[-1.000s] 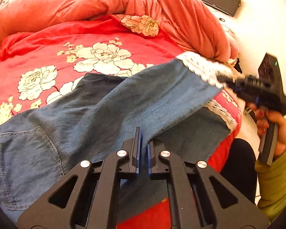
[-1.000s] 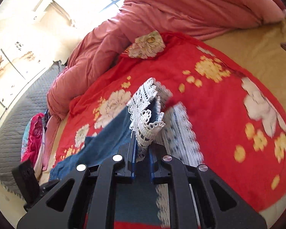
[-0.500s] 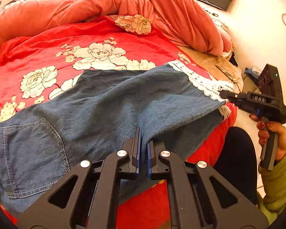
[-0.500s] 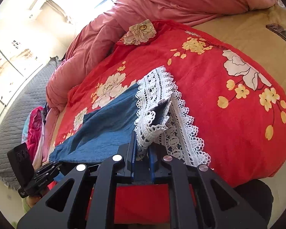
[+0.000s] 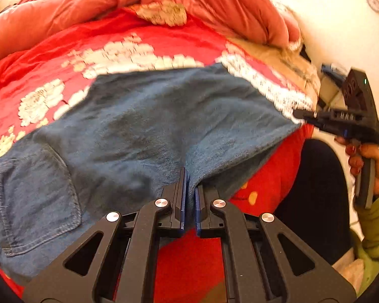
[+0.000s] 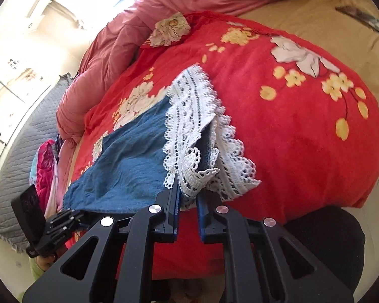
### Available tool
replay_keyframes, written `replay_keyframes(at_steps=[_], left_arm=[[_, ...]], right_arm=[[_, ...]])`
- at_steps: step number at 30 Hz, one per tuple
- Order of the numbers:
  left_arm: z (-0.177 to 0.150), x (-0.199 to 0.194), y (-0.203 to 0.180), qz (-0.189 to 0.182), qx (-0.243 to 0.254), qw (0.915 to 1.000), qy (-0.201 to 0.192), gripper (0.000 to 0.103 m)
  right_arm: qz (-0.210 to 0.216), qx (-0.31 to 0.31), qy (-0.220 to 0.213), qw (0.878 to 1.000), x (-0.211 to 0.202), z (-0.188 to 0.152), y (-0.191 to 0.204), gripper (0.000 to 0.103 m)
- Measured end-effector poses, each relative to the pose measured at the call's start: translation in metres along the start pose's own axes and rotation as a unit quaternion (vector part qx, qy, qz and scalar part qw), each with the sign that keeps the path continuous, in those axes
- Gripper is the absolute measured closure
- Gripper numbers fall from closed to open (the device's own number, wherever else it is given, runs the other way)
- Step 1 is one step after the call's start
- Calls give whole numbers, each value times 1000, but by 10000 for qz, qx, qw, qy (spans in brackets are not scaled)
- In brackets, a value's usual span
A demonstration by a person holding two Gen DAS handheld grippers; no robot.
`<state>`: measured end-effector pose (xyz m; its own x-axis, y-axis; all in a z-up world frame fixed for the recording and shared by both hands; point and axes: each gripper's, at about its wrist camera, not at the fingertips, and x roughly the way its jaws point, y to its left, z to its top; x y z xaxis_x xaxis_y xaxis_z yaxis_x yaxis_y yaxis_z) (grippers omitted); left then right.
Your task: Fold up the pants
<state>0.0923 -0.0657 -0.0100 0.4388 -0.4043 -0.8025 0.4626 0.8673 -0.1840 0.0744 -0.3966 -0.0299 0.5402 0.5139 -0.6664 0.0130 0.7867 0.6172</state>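
Blue denim pants (image 5: 144,136) with white lace hems (image 6: 194,126) lie folded lengthwise on a red flowered blanket (image 5: 63,58). My left gripper (image 5: 190,176) is shut on the denim's near edge, mid-leg; a back pocket (image 5: 35,197) lies to its left. My right gripper (image 6: 187,186) is shut on the lace hem at the blanket's near edge. It also shows in the left wrist view (image 5: 300,113) at the hem corner. The left gripper shows in the right wrist view (image 6: 80,214) at the denim's near edge.
A pink duvet (image 5: 113,2) is heaped along the far side of the bed. Tan sheet (image 6: 315,17) lies right of the blanket. A grey quilt (image 6: 20,136) and bright clothes (image 6: 46,166) lie at the left. Dark trousers of the person (image 5: 315,197) stand close to the bed edge.
Both grippers have pulled the pants toward the near edge of the bed and lower, stretching the leg flatter on the blanket. The right gripper's jaws stand slightly wider around the lace.
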Motion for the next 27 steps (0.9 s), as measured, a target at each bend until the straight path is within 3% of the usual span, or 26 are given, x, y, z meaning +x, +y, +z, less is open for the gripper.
replay_keyframes(at_steps=[3,7,12,16,19,20,22,24,26,27], left_arm=[[-4,10,-2,108,86,9998,167,102],[-3,3,-3,19,102,9999,127,102],[5,-25,-8,-279,188,9991,-262,93],[9,-31,-8,-326,130,9987,-379,91],[8,-22,-7,-212,122,9995,-206,88],[7,-20,-6,-197,125,9996,-163,87],[6,-15,-6,-213,129,9997,-86,83],[4,-8,-7,-191,169,9997,32,82],[1,1,-12,-138,264,9994,176,82],[0,5,-15,-105,335,9991,233,82]], right_arm=[[86,43,104,9999,-1,-3,-5,89],[27,-12,32,10000,-23,-2,-7,60],[-361,-257,-420,9981,-48,12,-12,57],[-431,-648,-91,9969,-26,19,-6,54],[-519,-642,167,9964,-5,17,-7,36],[-540,-669,200,9961,0,15,-7,35],[-588,-761,140,9953,2,13,-5,35],[-575,-756,52,9955,1,12,-5,55],[-555,-859,-136,9947,-4,12,-4,89],[-405,-889,-286,9948,-10,12,-3,89]])
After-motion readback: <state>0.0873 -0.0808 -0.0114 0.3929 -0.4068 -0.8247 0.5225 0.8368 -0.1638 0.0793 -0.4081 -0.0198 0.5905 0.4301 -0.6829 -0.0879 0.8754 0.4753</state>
